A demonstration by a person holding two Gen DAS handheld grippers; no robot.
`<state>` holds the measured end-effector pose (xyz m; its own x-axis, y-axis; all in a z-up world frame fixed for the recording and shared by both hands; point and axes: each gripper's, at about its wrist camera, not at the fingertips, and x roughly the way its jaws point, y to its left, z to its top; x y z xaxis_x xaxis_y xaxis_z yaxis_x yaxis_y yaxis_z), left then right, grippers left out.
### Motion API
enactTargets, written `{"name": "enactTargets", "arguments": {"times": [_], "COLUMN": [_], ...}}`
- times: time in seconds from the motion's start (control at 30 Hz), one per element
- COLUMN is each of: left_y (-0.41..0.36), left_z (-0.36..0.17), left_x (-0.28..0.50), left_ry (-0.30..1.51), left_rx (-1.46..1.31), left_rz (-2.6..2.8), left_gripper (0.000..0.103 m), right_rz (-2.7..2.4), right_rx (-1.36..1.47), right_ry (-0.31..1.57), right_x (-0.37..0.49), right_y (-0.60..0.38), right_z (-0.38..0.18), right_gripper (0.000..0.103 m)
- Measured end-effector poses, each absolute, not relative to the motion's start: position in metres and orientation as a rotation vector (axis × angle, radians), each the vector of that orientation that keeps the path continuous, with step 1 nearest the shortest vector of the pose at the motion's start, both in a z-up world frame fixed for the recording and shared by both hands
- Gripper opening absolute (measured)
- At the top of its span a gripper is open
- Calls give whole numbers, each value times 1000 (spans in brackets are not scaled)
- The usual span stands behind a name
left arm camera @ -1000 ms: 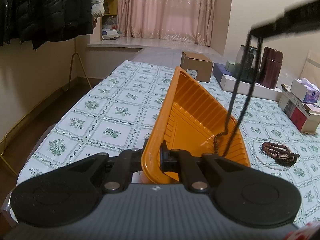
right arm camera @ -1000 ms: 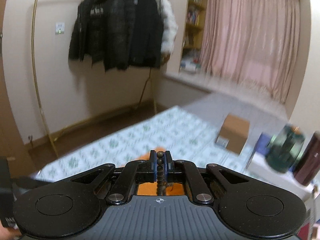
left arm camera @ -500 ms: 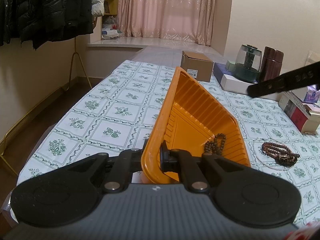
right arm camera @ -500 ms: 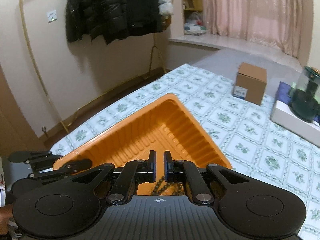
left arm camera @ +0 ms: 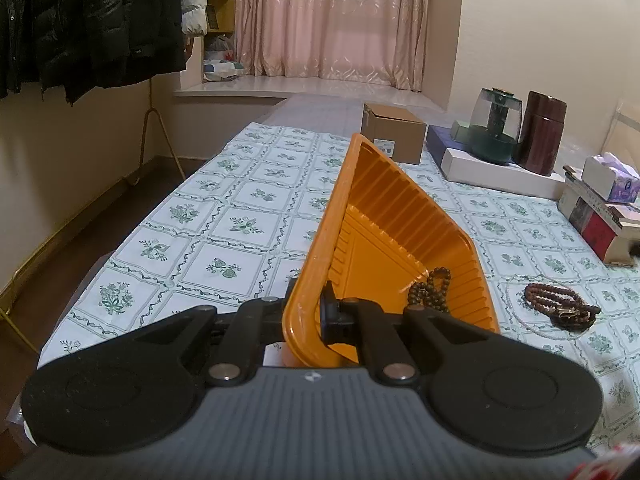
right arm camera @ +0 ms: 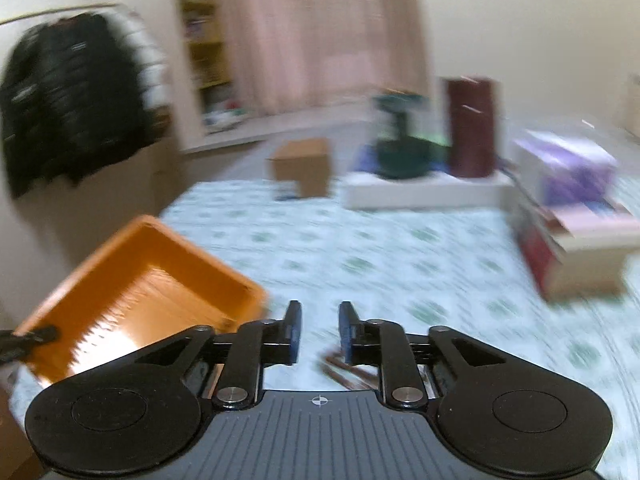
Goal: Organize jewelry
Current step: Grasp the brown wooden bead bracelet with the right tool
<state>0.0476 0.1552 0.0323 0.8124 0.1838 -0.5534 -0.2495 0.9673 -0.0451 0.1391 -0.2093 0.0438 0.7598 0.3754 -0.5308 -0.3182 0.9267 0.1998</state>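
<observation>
One tray (left arm camera: pixel 384 216) clamped by left gripper (left arm camera: pixel 316 320); two bracelets; right gripper (right arm camera: pixel 319 328) parted, just opening, empty.

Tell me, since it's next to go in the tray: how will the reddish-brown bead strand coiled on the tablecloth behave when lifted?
The reddish-brown bead strand will probably hang limp, since it lies in loose coils. Gripped at one point, its loops may unwind and swing. The round beads look smooth, so they could slip between the pads.

Bare cloth (left arm camera: pixel 240 232) left of tray (left arm camera: pixel 400 216) — boxes (left arm camera: pixel 394 136), jars (left arm camera: pixel 540 136) far right.
</observation>
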Motion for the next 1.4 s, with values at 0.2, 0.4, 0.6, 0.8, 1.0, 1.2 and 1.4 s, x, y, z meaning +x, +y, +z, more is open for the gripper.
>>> {"name": "enactTargets", "arguments": {"times": [0.2, 0.4, 0.6, 0.8, 1.0, 1.2, 1.4], "left_y": [155, 154, 152, 153, 153, 153, 152], "left_z": [33, 34, 35, 36, 36, 36, 39], "left_x": [47, 47, 47, 46, 46, 46, 45], "left_ry": [578, 577, 579, 577, 578, 578, 576], "left_rx": [-114, -108, -101, -112, -109, -107, -104], "left_rz": [227, 226, 226, 221, 220, 219, 216], "left_gripper": [7, 7, 7, 8, 8, 8, 8], "right_rz": [295, 321, 377, 449, 482, 486, 470], "right_rx": [88, -52, -260, -520, -700, -755, -646], "right_ry": [669, 675, 660, 631, 603, 578, 555], "right_x": [129, 138, 151, 155, 156, 153, 148], "right_y": [-234, -231, -211, -186, -170, -167, -178], "right_z": [0, -20, -38, -50, -61, -59, -31], "right_gripper": [36, 39, 39, 39, 37, 7, 7]}}
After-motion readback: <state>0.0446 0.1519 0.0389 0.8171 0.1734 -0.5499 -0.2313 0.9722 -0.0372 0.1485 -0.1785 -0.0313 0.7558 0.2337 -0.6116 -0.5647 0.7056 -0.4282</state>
